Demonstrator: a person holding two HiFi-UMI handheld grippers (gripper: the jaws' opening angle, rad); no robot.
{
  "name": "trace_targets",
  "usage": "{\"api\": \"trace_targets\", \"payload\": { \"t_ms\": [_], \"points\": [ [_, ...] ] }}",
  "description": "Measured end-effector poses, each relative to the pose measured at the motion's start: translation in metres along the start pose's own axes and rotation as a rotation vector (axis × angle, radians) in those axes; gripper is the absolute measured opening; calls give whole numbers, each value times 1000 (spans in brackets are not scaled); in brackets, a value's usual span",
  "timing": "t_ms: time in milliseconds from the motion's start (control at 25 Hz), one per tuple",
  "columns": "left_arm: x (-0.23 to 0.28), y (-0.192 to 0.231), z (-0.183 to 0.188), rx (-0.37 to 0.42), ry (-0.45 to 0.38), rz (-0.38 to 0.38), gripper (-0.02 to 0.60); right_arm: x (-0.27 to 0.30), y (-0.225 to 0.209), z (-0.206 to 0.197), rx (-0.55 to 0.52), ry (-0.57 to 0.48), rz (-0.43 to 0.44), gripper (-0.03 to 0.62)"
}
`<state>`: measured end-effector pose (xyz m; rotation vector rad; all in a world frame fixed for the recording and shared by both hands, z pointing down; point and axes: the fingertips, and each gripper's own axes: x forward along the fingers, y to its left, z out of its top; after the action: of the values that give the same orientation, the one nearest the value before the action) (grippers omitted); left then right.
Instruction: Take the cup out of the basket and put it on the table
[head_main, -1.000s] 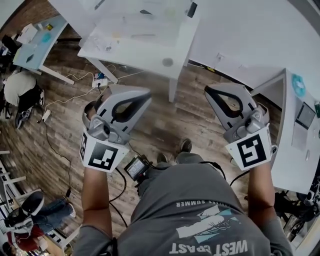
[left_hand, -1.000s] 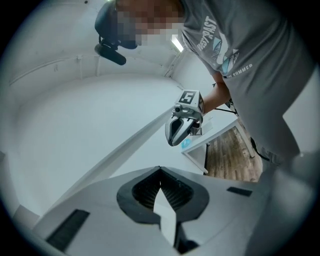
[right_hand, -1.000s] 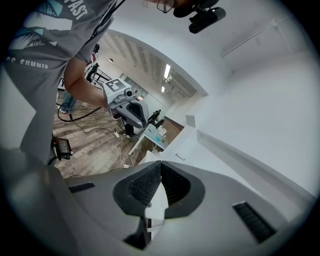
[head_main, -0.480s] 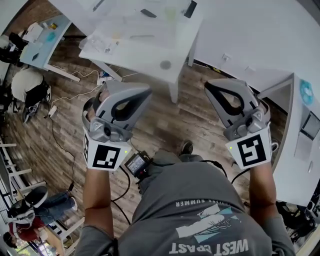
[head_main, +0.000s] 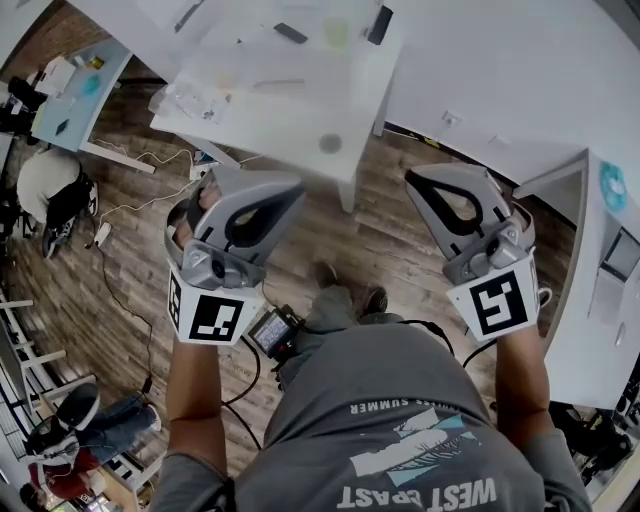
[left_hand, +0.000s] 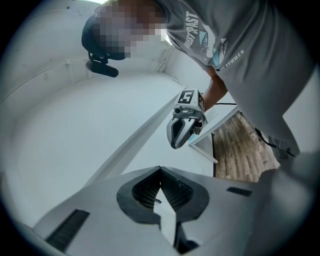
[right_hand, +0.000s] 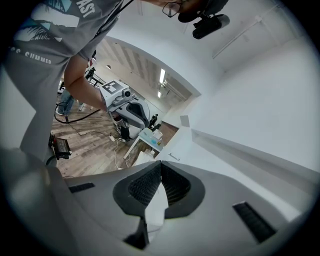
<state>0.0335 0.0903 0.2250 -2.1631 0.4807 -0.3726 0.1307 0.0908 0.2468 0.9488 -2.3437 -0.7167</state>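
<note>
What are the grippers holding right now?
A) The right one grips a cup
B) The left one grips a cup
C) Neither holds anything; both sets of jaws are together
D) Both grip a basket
C: the left gripper and the right gripper each show jaws meeting tip to tip with nothing between them. In the head view both hang over the wood floor, short of the white table.

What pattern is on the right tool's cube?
The cube carries a black-and-white square marker pattern; the head view shows it best.
</note>
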Motion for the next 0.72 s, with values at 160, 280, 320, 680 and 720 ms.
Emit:
{"api": "trace_targets", "payload": {
  "t_ms": [160,280,320,680,720],
  "points": [
    [4,22,-21,-11,-34,2,9,25,-16,2,0,15,-19,12],
    [7,37,-41,-5,-42,-3,9,45,-30,4,-3,22,-37,12],
    [7,41,-48,-3,-45,-6,9,52,-32,4,-4,26,-41,12],
    [0,77,-99,-15,-90,8,9,108,-51,12,-29,64,-62,12],
    [-1,81,-105,-18,-93,12,9,114,-53,13,-32,70,-64,12]
  ]
}}
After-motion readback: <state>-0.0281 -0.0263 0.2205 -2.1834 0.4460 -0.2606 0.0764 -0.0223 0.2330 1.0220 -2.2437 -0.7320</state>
